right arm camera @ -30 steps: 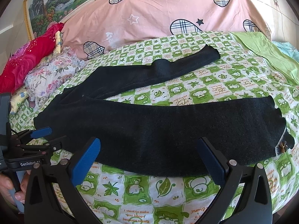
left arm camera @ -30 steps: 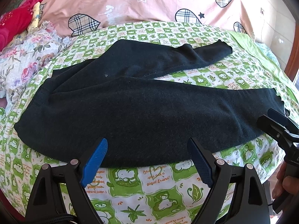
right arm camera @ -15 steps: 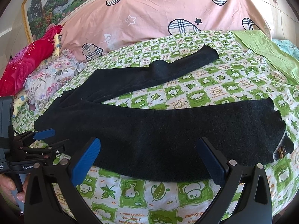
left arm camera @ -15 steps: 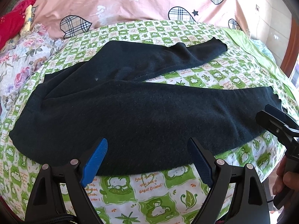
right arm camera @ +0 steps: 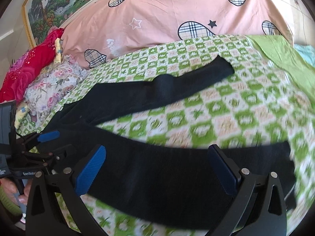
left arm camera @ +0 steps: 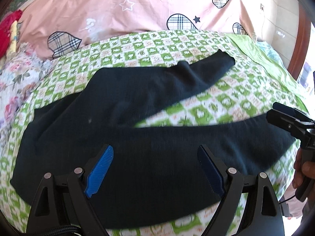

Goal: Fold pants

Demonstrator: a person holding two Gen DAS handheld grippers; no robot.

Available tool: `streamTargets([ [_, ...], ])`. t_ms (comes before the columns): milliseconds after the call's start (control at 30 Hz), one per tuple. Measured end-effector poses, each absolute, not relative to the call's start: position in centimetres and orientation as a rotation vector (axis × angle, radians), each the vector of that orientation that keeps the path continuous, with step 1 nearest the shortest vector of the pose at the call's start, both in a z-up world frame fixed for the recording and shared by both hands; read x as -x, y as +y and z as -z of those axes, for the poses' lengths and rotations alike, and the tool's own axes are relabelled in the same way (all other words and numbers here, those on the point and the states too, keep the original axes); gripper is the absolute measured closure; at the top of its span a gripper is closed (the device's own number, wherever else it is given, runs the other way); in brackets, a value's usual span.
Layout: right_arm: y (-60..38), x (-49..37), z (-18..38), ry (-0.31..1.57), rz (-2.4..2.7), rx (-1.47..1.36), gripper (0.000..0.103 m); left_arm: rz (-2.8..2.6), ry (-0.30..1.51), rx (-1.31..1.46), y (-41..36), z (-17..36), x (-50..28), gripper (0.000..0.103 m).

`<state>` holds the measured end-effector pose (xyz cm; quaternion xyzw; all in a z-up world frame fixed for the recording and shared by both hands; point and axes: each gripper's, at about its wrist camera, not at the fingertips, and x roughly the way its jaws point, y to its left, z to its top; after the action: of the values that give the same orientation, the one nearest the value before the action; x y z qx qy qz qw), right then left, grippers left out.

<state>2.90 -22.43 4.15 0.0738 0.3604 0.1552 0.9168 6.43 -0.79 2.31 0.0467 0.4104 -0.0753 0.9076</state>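
Black pants (left arm camera: 157, 157): spread flat on bed (left arm camera: 177, 45), legs splayed for folding. Left gripper (left arm camera: 155, 169), right gripper (right arm camera: 157, 169): both wide open, empty, poised over near leg.

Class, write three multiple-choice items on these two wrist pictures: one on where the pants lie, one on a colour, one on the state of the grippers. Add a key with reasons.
1. Where do the pants lie?
A. hung over a chair
B. spread on the green checked bedsheet
C. inside a basket

2. What colour is the big quilt behind the sheet?
A. pink with plaid hearts
B. plain blue
C. yellow stripes

3. How do the left gripper and right gripper stand?
A. both shut on cloth
B. one open, one shut
C. both open, holding nothing

Key: 1 B, since the dark pants lie with both legs apart on the checked sheet. 2 A, since plaid hearts show on pink cloth. 3 C, since each pair of blue pads stands wide apart over the near leg with no cloth pinched.
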Motion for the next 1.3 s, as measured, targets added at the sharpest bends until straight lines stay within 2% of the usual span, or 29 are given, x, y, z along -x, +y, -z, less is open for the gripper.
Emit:
streamTargets([
  [700, -28.6, -18.7, -6.9, 0.818, -0.314, -0.191, 0.0, 0.347, 0.939, -0.144, -2.7, -3.4, -22.7, 0.015],
  [967, -32.3, -25.9, -6.0, 0.879, -0.273, -0.272, 0.0, 0.361, 0.98, -0.179, -3.4, -2.2, -29.5, 0.015],
  [1300, -31.9, -31.9, -4.9, 0.939, -0.309, -0.189, 0.0, 0.453, 1.058, -0.267, -5.4, 0.1, -36.0, 0.015],
])
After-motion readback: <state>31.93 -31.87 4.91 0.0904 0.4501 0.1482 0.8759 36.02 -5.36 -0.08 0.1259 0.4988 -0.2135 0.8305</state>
